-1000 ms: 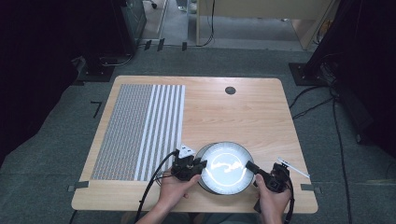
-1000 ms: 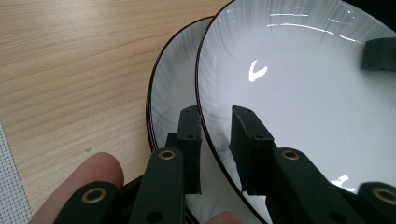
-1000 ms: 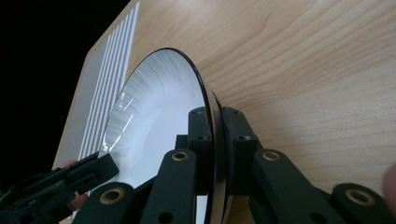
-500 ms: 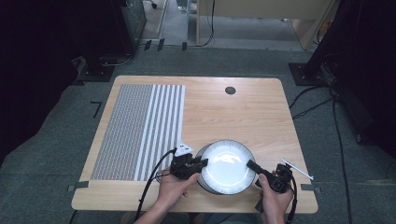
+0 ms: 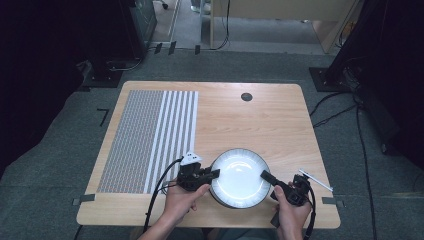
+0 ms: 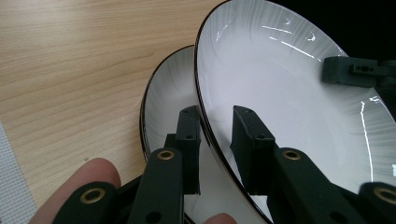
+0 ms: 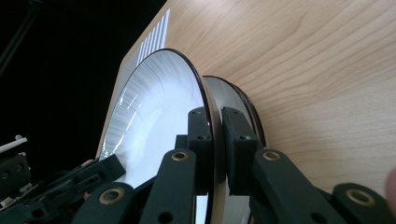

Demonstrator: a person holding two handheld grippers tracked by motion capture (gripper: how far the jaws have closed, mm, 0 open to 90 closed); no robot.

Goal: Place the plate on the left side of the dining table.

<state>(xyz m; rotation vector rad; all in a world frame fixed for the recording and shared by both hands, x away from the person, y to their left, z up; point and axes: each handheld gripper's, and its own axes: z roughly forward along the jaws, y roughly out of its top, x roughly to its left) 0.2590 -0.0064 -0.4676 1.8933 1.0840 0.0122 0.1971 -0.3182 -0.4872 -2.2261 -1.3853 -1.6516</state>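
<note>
2 tongs work 1 plate between them. The right tongs are pinched narrow on the rim of the top plate, 1 jaw on the upper face and 1 beneath. The left tongs straddle the opposite rim of that plate; a gap shows beside the inner jaw, so I cannot tell whether they grip it or only bracket it. In the high view both tongs, left and right, sit at either side of the plate, at the near edge of the bench.

Just under the held plate lies a second plate, flat on the wood, seen again behind the jaws in the right gripper view. The top plate is tilted clear of it, so the lift off the stack looks begun; carrying it off and setting it down is left.

Beyond the left tongs lies a striped mat; beside the right tongs, a thin white stick. No writing or brand can be read.
</note>
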